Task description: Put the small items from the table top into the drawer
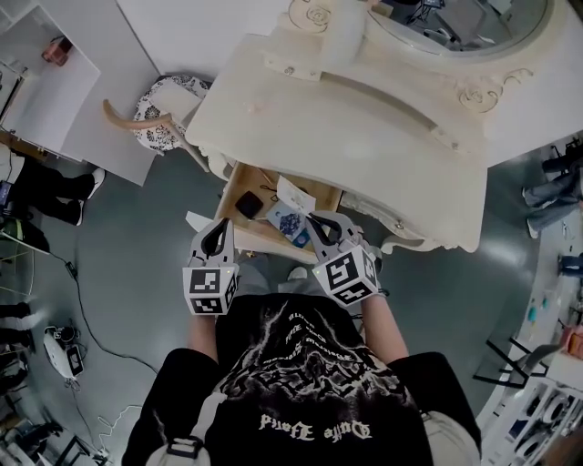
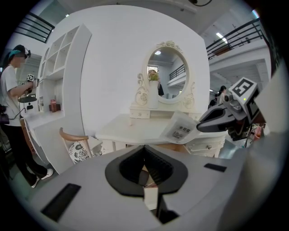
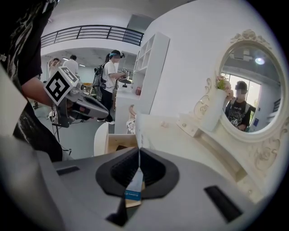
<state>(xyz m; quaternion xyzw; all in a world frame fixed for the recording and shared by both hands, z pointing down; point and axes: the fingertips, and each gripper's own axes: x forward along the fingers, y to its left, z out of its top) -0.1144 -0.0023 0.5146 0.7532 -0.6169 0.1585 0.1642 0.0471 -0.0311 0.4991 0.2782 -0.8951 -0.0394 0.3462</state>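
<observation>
**Right tongs pinch a packet above the open drawer; left tongs empty**

A chair (image 1: 162,116) with a patterned cushion stands at the far left, beside the dressing table (image 1: 364,136).

The left gripper (image 1: 219,232) hangs at the front left corner of the open drawer (image 1: 239,178). In the left gripper view its jaws are pressed together with nothing between them.

The drawer is pulled out below the table top. A small black item (image 1: 248,204) and a blue patterned packet (image 1: 290,221) lie in it.

The right gripper (image 1: 321,223) is over the drawer's right half. Its jaws pinch a flat white packet (image 3: 137,149), seen edge-on in the right gripper view, with a blue band at its lower end. From the left gripper view the packet's face carries a printed label; the print is too small to read. The packet is above the drawer, clear of the table top.

An oval mirror (image 1: 455,23) stands at the table's rear right.
</observation>
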